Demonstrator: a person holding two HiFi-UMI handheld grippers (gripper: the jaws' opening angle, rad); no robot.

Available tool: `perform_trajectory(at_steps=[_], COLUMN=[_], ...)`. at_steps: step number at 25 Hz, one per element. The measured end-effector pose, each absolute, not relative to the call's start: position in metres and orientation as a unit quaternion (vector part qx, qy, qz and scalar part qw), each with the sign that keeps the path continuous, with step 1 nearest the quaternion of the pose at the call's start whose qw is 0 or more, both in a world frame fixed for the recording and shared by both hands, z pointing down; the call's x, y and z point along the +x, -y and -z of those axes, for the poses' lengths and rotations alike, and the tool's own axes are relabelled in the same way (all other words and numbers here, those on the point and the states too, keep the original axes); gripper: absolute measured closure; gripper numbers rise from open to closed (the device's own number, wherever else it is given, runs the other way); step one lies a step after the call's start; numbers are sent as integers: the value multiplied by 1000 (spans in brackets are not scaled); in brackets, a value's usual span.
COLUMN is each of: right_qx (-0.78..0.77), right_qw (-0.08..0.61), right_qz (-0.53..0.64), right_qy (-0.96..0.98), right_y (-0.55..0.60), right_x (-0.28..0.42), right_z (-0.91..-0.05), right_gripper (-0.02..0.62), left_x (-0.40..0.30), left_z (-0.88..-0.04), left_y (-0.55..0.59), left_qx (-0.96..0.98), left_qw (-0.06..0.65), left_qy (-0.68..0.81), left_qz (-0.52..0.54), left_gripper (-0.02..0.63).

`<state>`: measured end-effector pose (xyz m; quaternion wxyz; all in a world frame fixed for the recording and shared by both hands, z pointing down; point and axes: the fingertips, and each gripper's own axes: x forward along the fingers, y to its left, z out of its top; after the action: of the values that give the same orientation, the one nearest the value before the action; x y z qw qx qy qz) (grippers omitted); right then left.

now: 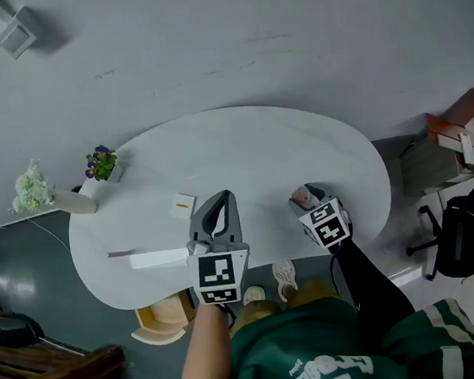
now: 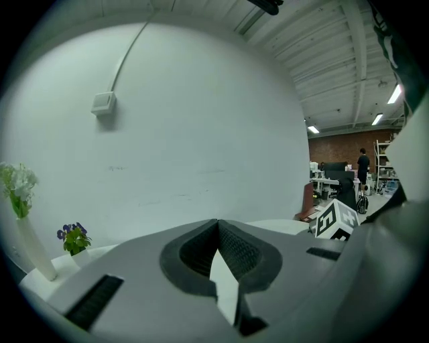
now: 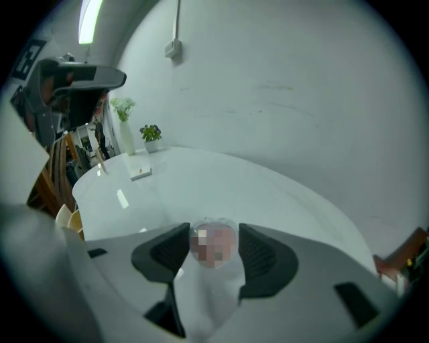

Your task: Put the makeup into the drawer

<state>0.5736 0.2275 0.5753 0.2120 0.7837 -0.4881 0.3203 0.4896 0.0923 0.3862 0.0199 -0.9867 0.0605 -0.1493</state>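
Right hand-held gripper [image 3: 211, 234] snug around makeup [image 3: 214, 244]

White oval table [image 1: 240, 146] against plain wall [image 1: 244, 31]

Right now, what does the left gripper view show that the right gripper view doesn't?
Only the left gripper view: a distant standing person and a brick wall. Only the right gripper view: a small round makeup container between the right gripper's jaws, and a small white box on the white table. Both: that table, the vase of white flowers, the purple-flowered plant and the wall box.
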Motion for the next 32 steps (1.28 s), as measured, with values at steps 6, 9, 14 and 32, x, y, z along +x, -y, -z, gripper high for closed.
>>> perform_trajectory(at_steps=[6,9,14,32], right_qx=[823,834,848,844], right_qw=[172,154,133,105], right_qz=[-229,-191,-111,-22], right_qy=[491,494,500,525], right_y=[-213,-209,-207,-183], right_x=[601,606,604,589], right_z=[-492,-453,-392,-327], right_gripper=[360,359,359,359], left_x=[493,495,500,461], left_z=[-376,-365,-346,-323], left_y=[-82,-74,-69,-36], left_qx=[-986,-987,-987,-977], left_qw=[-1,5,15,13], left_qy=[-85,-99,-113,-204], left_qz=[141,130,109,65], left_gripper=[607,607,607,607])
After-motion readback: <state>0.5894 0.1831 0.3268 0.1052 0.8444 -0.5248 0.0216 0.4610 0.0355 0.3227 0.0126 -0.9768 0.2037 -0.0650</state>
